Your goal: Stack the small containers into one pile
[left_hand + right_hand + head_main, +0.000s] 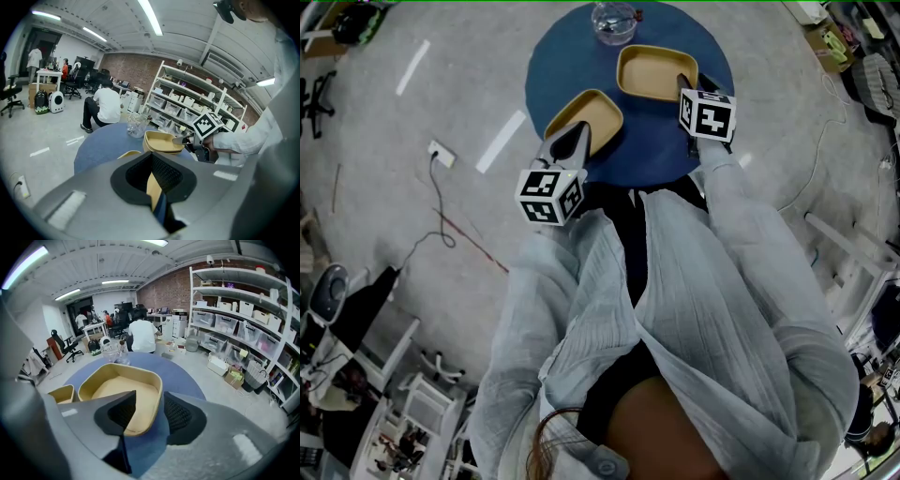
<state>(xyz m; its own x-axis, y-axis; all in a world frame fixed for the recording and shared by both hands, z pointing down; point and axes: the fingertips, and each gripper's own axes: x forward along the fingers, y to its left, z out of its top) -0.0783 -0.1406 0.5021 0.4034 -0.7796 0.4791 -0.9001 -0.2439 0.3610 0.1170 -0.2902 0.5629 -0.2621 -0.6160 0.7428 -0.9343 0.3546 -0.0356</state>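
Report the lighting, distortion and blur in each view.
Head view: dim, fisheye bends the floor around the circular blue table. Left gripper view: the ceiling strip light glares; the fingers, shut on the small tan plastic container, look soft. Right gripper view: evenly lit, larger tan plastic container sharp, dark rounded corners.

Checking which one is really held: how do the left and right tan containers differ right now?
The left tan container has its wall clamped in the left gripper; the right tan container has its wall loose between the parted jaws of the right gripper. The left one sits nearer the person; the right one farther in, by the glass jar. Both are tan, open-topped, empty.
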